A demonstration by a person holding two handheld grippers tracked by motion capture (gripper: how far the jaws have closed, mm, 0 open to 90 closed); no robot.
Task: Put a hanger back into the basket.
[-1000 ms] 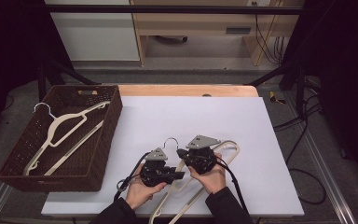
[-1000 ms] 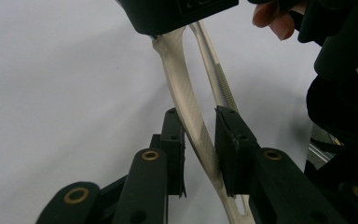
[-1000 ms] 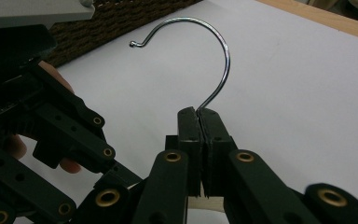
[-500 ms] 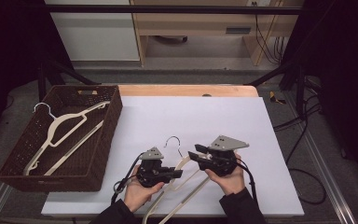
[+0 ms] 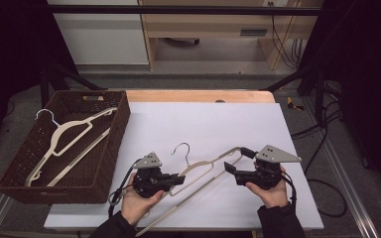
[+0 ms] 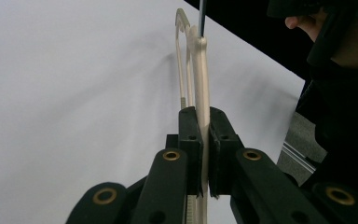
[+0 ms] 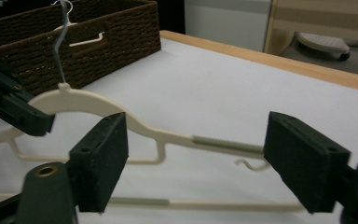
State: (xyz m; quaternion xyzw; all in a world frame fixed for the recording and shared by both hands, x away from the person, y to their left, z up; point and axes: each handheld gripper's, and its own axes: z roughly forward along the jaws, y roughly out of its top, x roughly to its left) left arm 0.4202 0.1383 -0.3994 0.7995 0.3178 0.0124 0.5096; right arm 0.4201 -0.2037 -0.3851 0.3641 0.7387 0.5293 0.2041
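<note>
We see the brown wicker basket point(image 5: 106, 148) at the table's left edge, holding one cream hanger point(image 5: 67, 136) with its hook toward the far corner. A second cream hanger point(image 5: 206, 166) sits mid-table on the white sheet point(image 5: 203, 119). Left gripper point(image 5: 176, 179) is clamped on its shoulder; the left gripper view confirms both pads pinching the plastic point(image 6: 204, 135). Right gripper point(image 5: 235, 166) is spread wide, straddling the hanger's other arm without touching it. The right gripper view shows the small notch hook under that arm point(image 7: 249, 164). Far half of the sheet is free; the wooden table edge point(image 5: 198, 95) runs behind it.
</note>
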